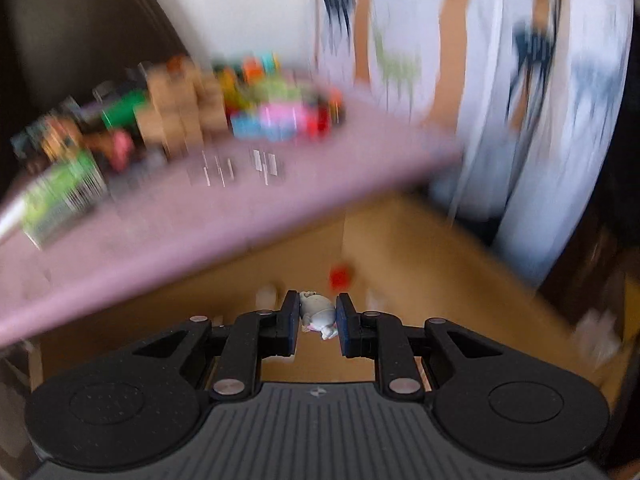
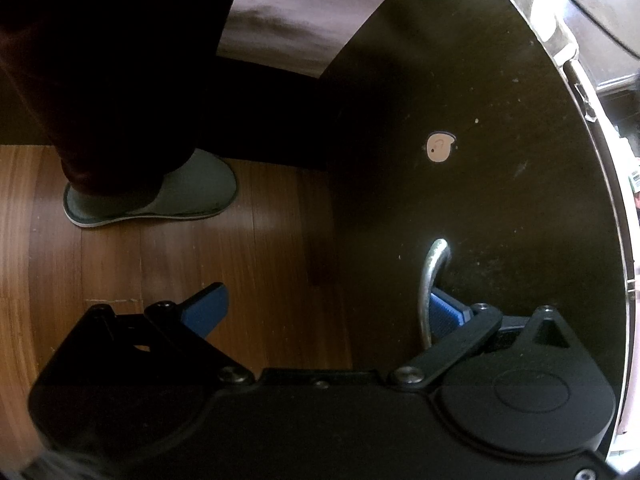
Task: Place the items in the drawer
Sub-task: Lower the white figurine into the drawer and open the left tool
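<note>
Your left tool (image 1: 318, 314) is clamped on a small pale figurine (image 1: 317, 312), which sits crosswise between the jaws with its feet hanging out on one side. It hangs above the open drawer (image 1: 420, 248), whose wooden floor shows below and ahead. Judged by its look, the figurine is light, rigid and smooth, so it may swivel or slip in a narrow pinch. The grip is on its middle, which is the soundest place; the thin limbs look breakable and should not carry any load.

A small red item (image 1: 341, 276) already lies on the drawer floor just beyond the figurine, and one or two pale pieces lie near it; the blur hides what they are. Pick a bare patch of wood for the release.

The pink desk (image 1: 168, 220) overhangs the drawer on the left side of the view, with a crowd of coloured toys (image 1: 192, 112) on top. Its edge is the nearest obstruction as you lower. A person in a light patterned garment (image 1: 520, 80) stands behind the drawer.

Your right tool (image 2: 328, 312) stands wide open, one blue pad (image 2: 446, 316) tucked behind the metal handle (image 2: 430, 280) of the dark drawer front (image 2: 480, 160), the other over the wooden floor (image 2: 160, 260). It grips nothing. A slippered foot (image 2: 160, 196) stands close by.
</note>
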`<action>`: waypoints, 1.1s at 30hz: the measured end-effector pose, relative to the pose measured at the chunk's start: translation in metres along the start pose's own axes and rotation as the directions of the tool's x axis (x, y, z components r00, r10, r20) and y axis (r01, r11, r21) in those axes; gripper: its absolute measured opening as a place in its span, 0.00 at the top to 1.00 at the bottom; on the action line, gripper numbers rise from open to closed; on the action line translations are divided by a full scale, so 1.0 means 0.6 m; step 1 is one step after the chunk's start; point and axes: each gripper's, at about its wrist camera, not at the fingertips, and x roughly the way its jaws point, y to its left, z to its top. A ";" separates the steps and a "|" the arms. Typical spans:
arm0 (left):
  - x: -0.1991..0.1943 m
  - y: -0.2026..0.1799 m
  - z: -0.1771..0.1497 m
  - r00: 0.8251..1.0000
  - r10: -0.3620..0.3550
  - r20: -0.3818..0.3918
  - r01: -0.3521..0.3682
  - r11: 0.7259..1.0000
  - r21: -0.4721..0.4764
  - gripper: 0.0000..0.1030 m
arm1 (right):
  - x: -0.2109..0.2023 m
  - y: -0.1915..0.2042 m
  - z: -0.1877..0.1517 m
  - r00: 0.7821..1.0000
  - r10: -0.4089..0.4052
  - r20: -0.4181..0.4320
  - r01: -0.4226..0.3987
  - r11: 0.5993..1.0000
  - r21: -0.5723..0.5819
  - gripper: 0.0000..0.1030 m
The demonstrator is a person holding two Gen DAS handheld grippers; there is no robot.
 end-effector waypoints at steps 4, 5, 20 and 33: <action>0.061 -0.008 -0.030 0.989 0.002 -0.147 0.005 0.999 0.045 0.82 | -0.002 0.001 -0.002 1.000 0.000 0.002 0.000 1.000 0.000 0.00; 0.074 -0.011 -0.036 0.984 0.004 -0.176 0.006 0.998 0.054 0.82 | -0.002 0.001 -0.002 1.000 0.000 0.002 0.000 1.000 -0.001 0.00; 0.139 -0.047 -0.043 0.945 -0.067 -0.319 0.100 0.991 0.088 0.82 | -0.004 0.005 -0.001 1.000 -0.005 0.002 0.005 1.000 0.005 0.00; 0.158 -0.052 -0.038 0.940 -0.048 -0.338 0.085 0.992 0.096 0.82 | -0.006 0.009 0.005 1.000 -0.009 -0.006 0.010 1.000 0.014 0.00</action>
